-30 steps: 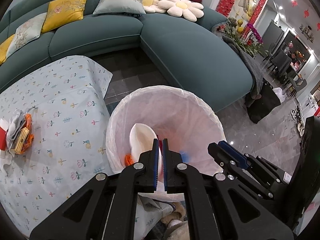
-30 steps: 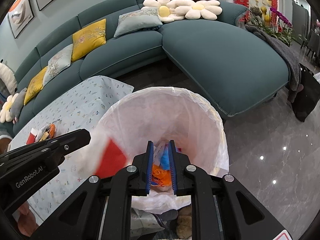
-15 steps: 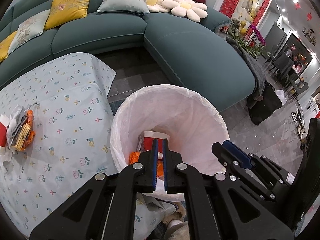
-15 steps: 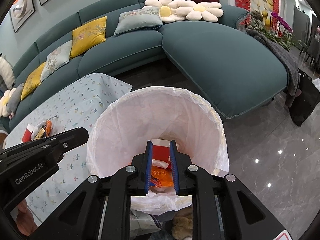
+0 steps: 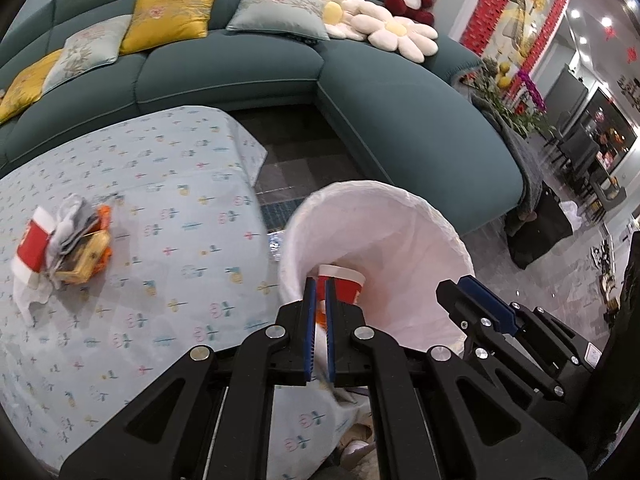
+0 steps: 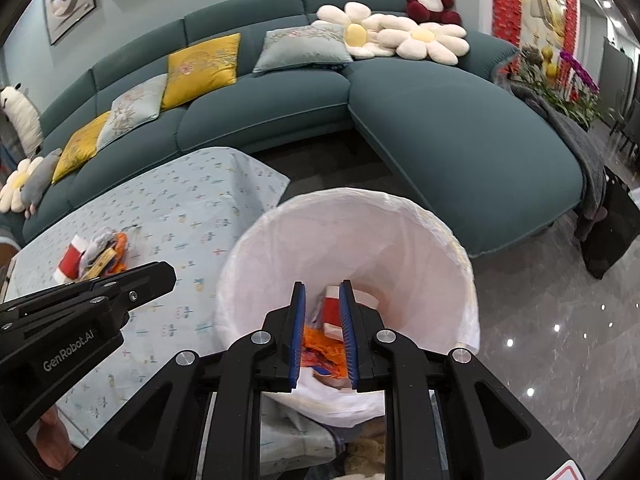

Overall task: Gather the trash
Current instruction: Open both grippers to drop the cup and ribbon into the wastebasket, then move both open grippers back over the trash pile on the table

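Right wrist: right tongs (image 6: 323, 334) slightly apart, empty, hiding bin (image 6: 460, 256) trash; left tongs (image 5: 319, 328) together

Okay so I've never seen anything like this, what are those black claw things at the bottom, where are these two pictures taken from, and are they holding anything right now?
There is no robot here: a person holds a two-finger grabbing tool in each hand, and each tool carries a wide-angle camera looking along its fingers. One picture comes from the left gripper, the other from the right gripper; each also shows the other tool at its edge.

Both hang over a bin lined with a white trash bag, which already holds a red and white paper cup and an orange wrapper.

The left jaws are shut with nothing between them. The right jaws stand slightly apart, also holding nothing.

Beside the bin is a table under a flowered cloth, with a small pile of trash not yet collected. A teal sofa curves behind.
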### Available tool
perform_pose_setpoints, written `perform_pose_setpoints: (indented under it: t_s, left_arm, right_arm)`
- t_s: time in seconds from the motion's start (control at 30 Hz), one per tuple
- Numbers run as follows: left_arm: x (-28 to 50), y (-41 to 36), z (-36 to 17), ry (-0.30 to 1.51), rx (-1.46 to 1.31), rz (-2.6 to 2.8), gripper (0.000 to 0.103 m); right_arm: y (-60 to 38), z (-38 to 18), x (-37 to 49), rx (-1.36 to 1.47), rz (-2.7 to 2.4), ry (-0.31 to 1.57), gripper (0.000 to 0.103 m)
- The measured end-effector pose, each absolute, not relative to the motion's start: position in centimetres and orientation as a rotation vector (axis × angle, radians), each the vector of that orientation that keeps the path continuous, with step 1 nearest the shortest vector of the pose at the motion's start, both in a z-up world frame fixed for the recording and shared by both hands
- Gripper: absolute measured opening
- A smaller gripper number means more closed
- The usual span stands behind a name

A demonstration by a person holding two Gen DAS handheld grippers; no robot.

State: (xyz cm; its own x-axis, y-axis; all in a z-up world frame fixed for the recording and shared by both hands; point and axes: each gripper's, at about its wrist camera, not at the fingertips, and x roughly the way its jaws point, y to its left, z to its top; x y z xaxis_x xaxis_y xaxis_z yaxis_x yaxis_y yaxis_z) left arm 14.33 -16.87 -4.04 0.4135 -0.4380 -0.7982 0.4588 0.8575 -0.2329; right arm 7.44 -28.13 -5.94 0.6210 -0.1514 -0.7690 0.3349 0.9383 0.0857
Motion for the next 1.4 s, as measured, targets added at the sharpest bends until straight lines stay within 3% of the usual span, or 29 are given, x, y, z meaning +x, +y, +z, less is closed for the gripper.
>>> perform_pose_setpoints:
  t_s: [0.13,0.27,0.4,0.6,0.73,1.23,1.4]
  left_arm:
    - [14.4,-14.6,-3.7,0.992,-0.001,-0.531,0.007]
    - [14.5,-11.8,-3.4,0.984,-0.03,-0.486,0.014]
    - [14.7,-8.9,-3.2,0.977,-0.052,-0.44,0.025]
    - [15.0,-4.2,-3.4,0.966,-0.079,-0.361,0.032]
    - [14.9,-1.3,-3.4,0.956,-0.084,-0.299,0.043]
    - [15.6,9.0,-4.3,0.933,-0.146,-0.117,0.07]
    - [16.5,11.0,-4.6,0.932,-0.168,-0.081,0.078]
  right_arm:
    - [-26.3,-5.1,7.7,0.206,-0.268,0.845,0.033]
    - [-24.3,-4.4,8.1,0.178,-0.242,0.844,0.034]
    - [-22.3,-3.8,8.4,0.155,-0.219,0.839,0.043]
    - [-18.9,-3.4,9.1,0.118,-0.173,0.848,0.046]
    - [-16.3,-3.1,9.5,0.083,-0.145,0.848,0.054]
    - [-8.5,-4.0,11.8,0.019,-0.043,0.875,0.076]
    - [-6.9,-4.8,13.3,0.012,-0.001,0.896,0.077]
